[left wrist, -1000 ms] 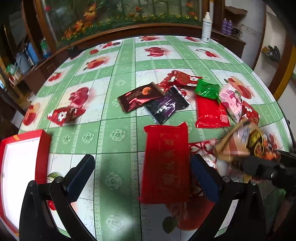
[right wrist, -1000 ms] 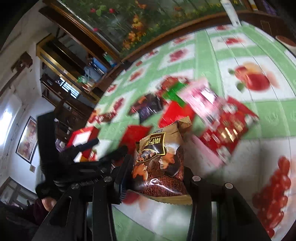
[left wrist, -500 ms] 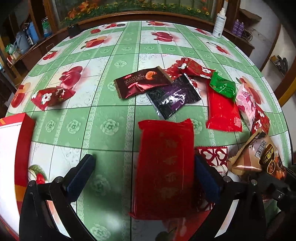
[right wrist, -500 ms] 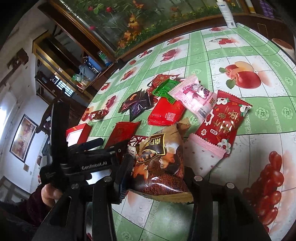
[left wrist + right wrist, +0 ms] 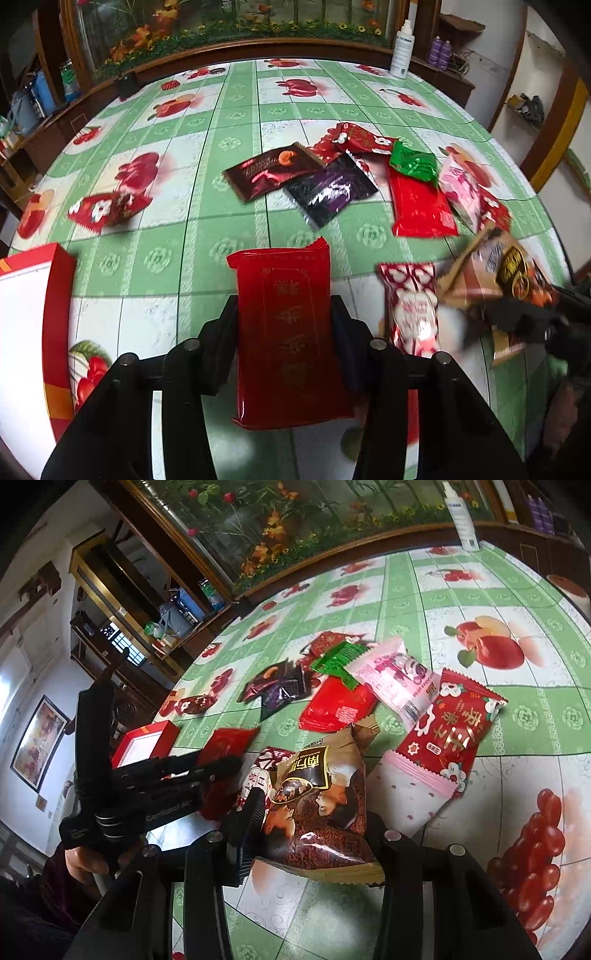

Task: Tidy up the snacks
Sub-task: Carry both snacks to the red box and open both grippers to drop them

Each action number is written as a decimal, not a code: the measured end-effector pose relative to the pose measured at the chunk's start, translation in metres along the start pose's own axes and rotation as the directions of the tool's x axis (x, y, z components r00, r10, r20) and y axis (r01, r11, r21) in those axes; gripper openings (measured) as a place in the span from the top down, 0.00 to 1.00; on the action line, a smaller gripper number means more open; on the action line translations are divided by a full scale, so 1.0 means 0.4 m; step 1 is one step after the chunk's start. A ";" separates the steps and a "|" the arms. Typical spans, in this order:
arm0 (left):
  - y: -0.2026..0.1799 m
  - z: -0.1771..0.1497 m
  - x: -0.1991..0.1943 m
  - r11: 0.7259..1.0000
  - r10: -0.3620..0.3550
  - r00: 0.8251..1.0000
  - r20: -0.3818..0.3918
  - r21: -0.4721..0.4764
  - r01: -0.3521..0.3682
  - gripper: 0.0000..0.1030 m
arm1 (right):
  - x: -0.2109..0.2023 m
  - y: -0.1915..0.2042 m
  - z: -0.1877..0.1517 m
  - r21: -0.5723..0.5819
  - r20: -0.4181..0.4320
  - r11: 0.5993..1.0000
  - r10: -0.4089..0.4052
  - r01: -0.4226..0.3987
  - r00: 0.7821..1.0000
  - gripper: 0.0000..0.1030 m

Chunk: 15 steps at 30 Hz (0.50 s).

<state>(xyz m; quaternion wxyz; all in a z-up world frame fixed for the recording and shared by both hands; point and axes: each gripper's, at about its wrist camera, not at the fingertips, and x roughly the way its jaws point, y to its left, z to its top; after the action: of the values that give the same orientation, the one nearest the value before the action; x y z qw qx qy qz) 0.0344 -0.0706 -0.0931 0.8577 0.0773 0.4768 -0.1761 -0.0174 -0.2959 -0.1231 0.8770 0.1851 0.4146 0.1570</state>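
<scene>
Left gripper (image 5: 284,325) clamped on red packet (image 5: 288,332); right gripper (image 5: 314,827) clamped on brown bag (image 5: 321,801). Red box (image 5: 55,295) looks unfilled; most snacks (image 5: 332,188) loose on table (image 5: 147,258).

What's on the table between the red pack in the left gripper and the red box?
Nothing: in the left wrist view, only bare tablecloth separates the long red pack from the red box.

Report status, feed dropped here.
Left gripper shut on red packet. Right gripper shut on brown bag. Red box at left, path open.
</scene>
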 end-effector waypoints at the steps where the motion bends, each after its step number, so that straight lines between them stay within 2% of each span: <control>1: 0.009 -0.010 -0.007 1.000 -0.003 1.000 0.002 -0.001 0.003 0.57 | -0.004 0.002 0.000 0.000 0.008 1.000 0.011 -0.011 1.000 0.57; 5: 0.045 -0.047 -0.040 1.000 -0.020 1.000 0.007 -0.015 0.021 0.57 | -0.034 0.020 -0.003 -0.024 0.066 0.997 0.077 -0.076 0.995 0.57; 9: 0.063 -0.079 -0.093 1.000 -0.020 0.999 0.040 -0.016 0.020 0.57 | -0.057 0.059 -0.010 -0.064 0.119 0.985 0.170 -0.163 0.978 0.57; 15: 0.123 -0.120 -0.229 0.999 0.018 0.988 0.156 -0.035 -0.013 0.57 | -0.015 0.152 -0.015 -0.097 0.106 0.970 0.234 -0.224 0.967 0.57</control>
<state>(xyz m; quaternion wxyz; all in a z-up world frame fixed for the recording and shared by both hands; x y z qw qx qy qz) -0.0296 0.0102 -0.0432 0.8949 0.0527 0.4105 -0.1669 -0.0333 -0.2438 -0.0949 0.8827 0.2034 0.3317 0.2635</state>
